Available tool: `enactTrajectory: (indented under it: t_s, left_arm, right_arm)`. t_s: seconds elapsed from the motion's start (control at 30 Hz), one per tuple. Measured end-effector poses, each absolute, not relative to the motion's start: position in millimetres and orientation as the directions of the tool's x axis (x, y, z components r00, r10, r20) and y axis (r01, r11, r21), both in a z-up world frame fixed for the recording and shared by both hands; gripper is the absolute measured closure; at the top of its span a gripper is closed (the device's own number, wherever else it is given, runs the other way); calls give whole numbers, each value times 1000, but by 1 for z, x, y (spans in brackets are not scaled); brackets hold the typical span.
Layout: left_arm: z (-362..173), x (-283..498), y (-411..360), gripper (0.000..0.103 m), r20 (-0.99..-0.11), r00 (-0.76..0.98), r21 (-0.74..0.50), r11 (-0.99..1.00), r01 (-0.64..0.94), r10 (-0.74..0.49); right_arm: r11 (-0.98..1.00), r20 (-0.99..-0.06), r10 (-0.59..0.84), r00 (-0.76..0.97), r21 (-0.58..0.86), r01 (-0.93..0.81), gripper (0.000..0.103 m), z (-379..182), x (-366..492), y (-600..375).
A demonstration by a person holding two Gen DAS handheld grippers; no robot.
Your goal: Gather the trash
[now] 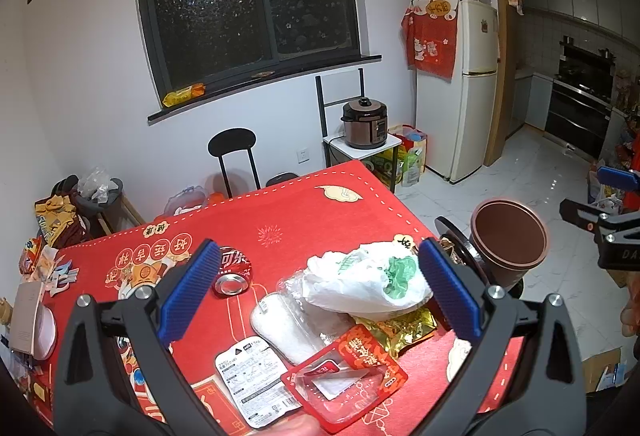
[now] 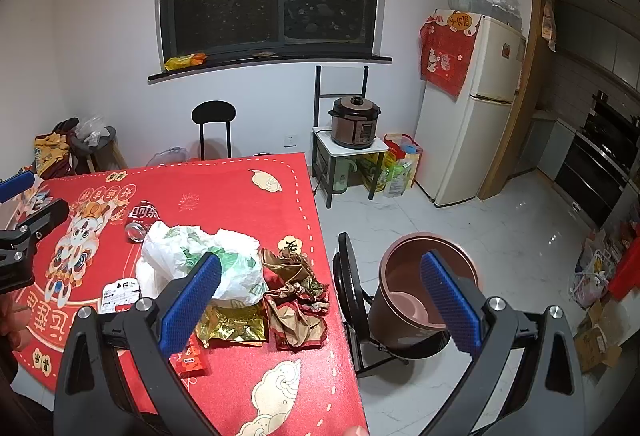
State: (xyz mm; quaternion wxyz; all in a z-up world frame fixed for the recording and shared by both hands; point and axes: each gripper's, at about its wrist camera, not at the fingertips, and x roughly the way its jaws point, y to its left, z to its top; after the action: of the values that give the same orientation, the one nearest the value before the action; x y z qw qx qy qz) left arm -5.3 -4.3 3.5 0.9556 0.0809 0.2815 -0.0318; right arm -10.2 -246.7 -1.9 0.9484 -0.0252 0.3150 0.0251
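Observation:
Trash lies on the red tablecloth [image 1: 320, 220]: a white and green plastic bag [image 1: 368, 278], a crushed red cola can [image 1: 234, 270], a clear plastic tray [image 1: 288, 324], a white label card [image 1: 256, 376], a red packet [image 1: 352, 376] and a gold wrapper [image 1: 404, 330]. My left gripper [image 1: 318, 290] is open above this pile. My right gripper [image 2: 320, 302] is open over the table's right edge, beside crumpled red-gold wrappers [image 2: 298, 296] and the bag [image 2: 200, 256]. A brown bin [image 2: 420, 296] stands on the floor right of the table; it also shows in the left wrist view [image 1: 508, 240].
A black folding chair [image 2: 352, 296] stands between table and bin. A stool [image 2: 214, 116], a rice cooker [image 2: 354, 122] on a small stand, and a fridge [image 2: 472, 108] line the far wall. Boxes and bags [image 2: 596, 316] sit on the floor at right.

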Motion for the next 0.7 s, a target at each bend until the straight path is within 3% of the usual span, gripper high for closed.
enactTrajectory:
  t_s: [0.7]
  left_arm:
    - [6, -5, -5, 5, -544, 839, 136, 985, 108, -17]
  right_arm:
    - [998, -596, 22, 803, -33, -52, 5, -4, -11, -251]
